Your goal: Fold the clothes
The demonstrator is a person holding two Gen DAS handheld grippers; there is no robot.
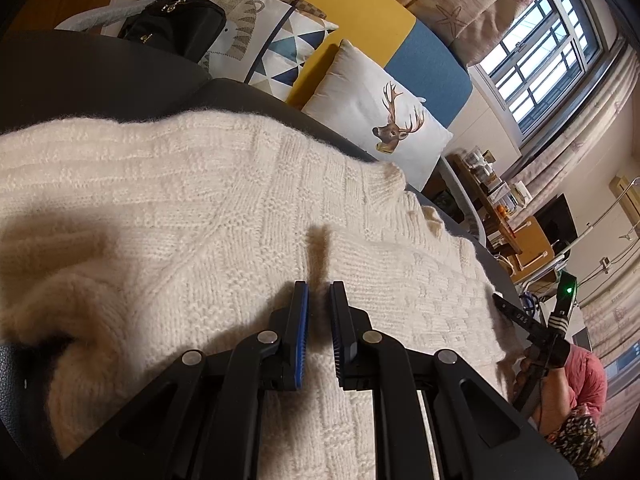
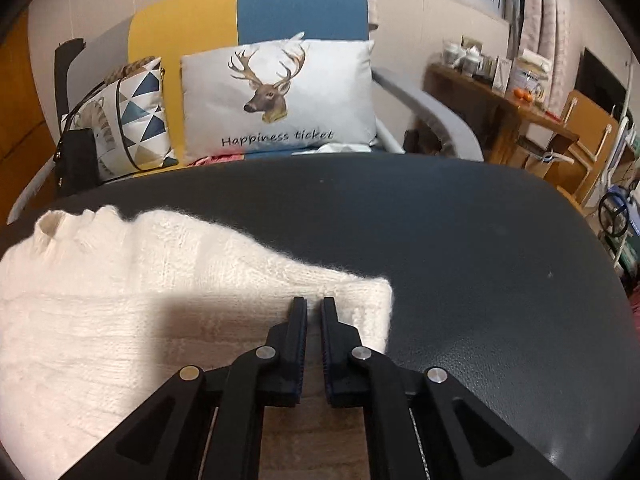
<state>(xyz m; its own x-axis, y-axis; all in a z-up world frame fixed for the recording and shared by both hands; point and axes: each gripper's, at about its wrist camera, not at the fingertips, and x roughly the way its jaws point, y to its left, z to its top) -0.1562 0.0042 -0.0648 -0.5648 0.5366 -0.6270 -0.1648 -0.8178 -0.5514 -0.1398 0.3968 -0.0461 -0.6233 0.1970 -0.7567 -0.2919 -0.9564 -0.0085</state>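
A cream knitted sweater [image 1: 180, 208] lies spread on a dark leather table [image 1: 80, 76]. My left gripper [image 1: 319, 286] hovers over the sweater's middle, its blue-padded jaws nearly closed with a narrow gap and nothing between them. In the right wrist view the sweater [image 2: 120, 300] covers the table's left part, its neck opening at far left. My right gripper [image 2: 314, 302] sits over the sweater's right corner, jaws nearly closed, with no cloth visibly between them. The right gripper also shows at the right edge of the left wrist view [image 1: 516, 316].
Beyond the dark table [image 2: 460, 240] stands a yellow and blue sofa [image 2: 248, 12] with a deer cushion [image 2: 280, 96], a triangle-pattern cushion [image 2: 132, 120] and a black bag [image 2: 76, 160]. A wooden side table [image 2: 500, 108] with jars stands at right.
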